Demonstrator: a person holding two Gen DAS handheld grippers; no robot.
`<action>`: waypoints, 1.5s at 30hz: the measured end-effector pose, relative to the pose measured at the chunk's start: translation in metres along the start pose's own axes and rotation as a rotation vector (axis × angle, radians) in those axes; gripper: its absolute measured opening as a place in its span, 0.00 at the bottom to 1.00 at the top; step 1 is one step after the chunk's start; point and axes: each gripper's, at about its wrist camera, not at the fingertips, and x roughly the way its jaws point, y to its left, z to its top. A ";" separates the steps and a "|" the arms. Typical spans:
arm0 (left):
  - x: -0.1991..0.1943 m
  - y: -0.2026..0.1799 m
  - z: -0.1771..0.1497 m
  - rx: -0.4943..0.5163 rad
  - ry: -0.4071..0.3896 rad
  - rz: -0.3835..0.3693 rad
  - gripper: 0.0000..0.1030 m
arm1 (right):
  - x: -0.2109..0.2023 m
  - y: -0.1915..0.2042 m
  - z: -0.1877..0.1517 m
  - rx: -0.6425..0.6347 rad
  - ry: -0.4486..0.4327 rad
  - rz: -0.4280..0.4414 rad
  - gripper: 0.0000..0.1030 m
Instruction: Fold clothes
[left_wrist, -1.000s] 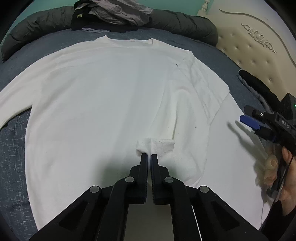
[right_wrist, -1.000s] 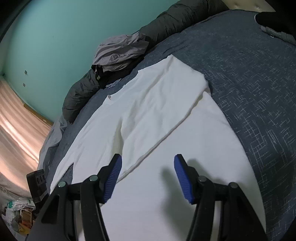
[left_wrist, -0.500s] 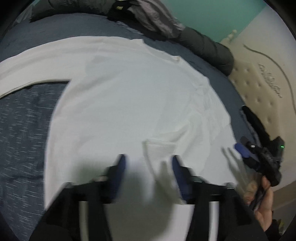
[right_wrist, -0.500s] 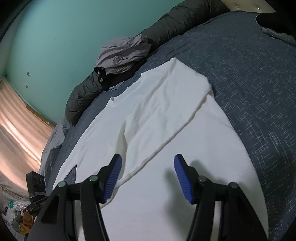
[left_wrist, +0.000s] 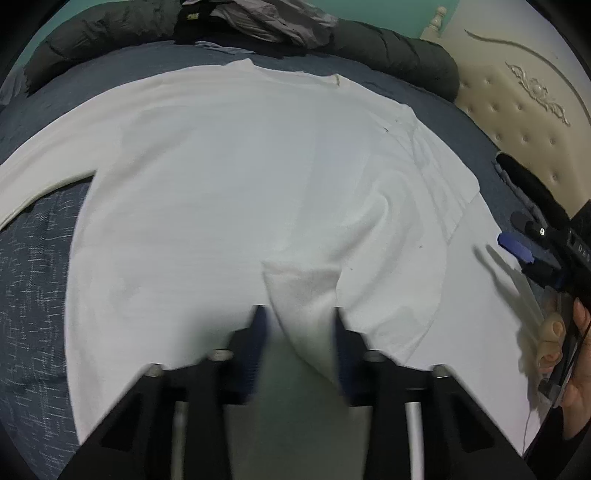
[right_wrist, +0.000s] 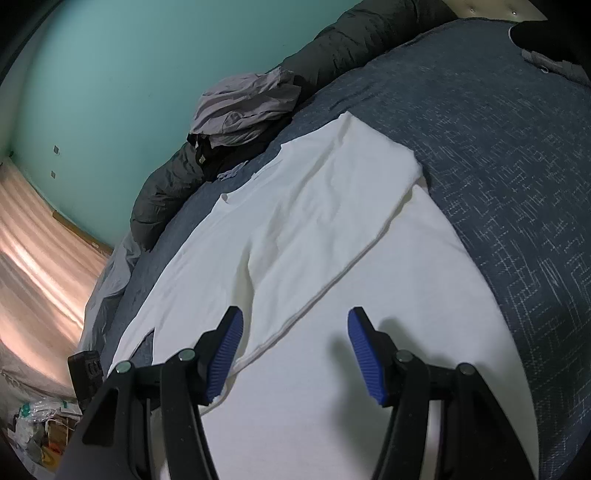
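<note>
A white long-sleeved shirt (left_wrist: 229, 177) lies spread on the blue bed, its right sleeve folded in across the body. The sleeve's cuff (left_wrist: 301, 284) lies just ahead of my left gripper (left_wrist: 297, 317), which is open with the cuff end between its blurred fingers, not clamped. The shirt also shows in the right wrist view (right_wrist: 314, 229). My right gripper (right_wrist: 295, 328) is open and empty, hovering above the shirt's lower right part. It also shows in the left wrist view (left_wrist: 517, 251), held by a hand.
A blue patterned bed cover (right_wrist: 517, 147) lies under the shirt. A dark rolled duvet (left_wrist: 391, 55) and a heap of grey and black clothes (right_wrist: 243, 107) line the far edge. A cream tufted headboard (left_wrist: 517, 110) stands at the right. A black garment (left_wrist: 532, 188) lies near it.
My left gripper has opened and let go of the sleeve cuff, which now lies on the shirt body. It swung about while opening. The right gripper has barely moved.
</note>
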 end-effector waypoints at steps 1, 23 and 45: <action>-0.005 0.004 0.000 -0.014 -0.011 -0.012 0.06 | 0.000 0.000 0.000 0.002 0.000 0.001 0.58; -0.036 0.067 -0.004 -0.306 -0.093 -0.158 0.36 | 0.003 0.001 0.000 0.003 0.005 -0.001 0.58; -0.047 0.065 0.005 -0.308 -0.181 -0.184 0.04 | 0.003 0.000 0.000 0.005 0.003 -0.003 0.58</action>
